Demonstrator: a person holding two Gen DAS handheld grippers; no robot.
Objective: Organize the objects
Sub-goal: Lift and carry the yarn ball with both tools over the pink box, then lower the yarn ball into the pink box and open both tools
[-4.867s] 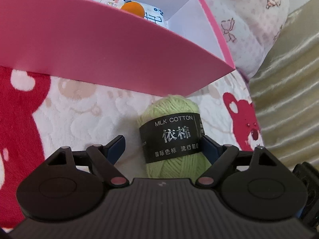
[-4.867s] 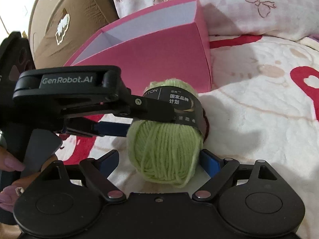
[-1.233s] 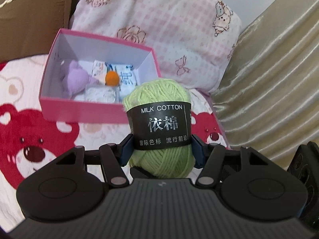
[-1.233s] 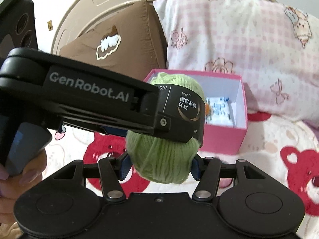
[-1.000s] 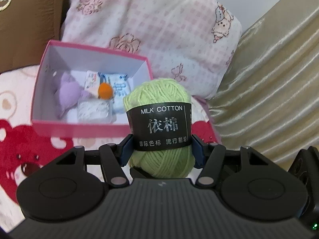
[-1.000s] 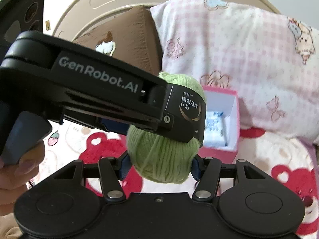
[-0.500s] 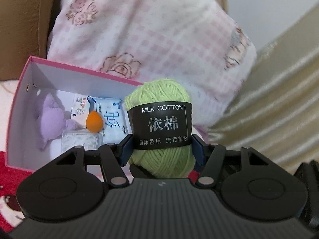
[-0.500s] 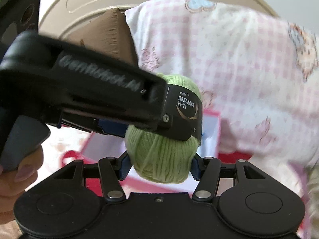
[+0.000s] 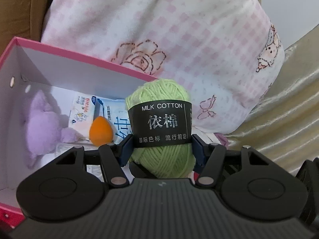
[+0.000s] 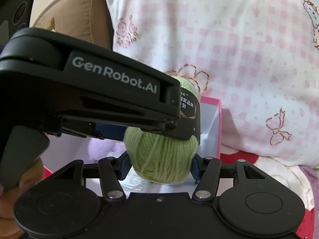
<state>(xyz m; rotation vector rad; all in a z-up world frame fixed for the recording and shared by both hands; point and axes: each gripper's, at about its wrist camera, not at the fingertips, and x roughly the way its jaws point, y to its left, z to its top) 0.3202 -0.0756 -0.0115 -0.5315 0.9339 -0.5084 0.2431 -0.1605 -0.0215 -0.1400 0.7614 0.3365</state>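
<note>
A light green yarn ball (image 9: 159, 157) with a black "MILK COTTON" band hangs in the air over the right end of the open pink box (image 9: 79, 63). My left gripper (image 9: 161, 149) is shut on its sides. In the right wrist view the same yarn ball (image 10: 161, 159) is also pinched by my right gripper (image 10: 159, 167), crosswise to the left one, whose black body (image 10: 89, 91) reaches in from the left. The pink box (image 10: 218, 119) shows behind the yarn there.
Inside the box lie a purple plush toy (image 9: 39, 127), an orange egg-shaped sponge (image 9: 99, 131) and some white and blue packets (image 9: 82, 109). A pink checked pillow (image 9: 179, 39) stands right behind the box, a brown cushion (image 10: 75, 20) to its left, beige fabric (image 9: 289, 119) at right.
Both grippers have carried the yarn ball forward and down, from short of the box to over its right end. The box and pillow now loom much closer.
</note>
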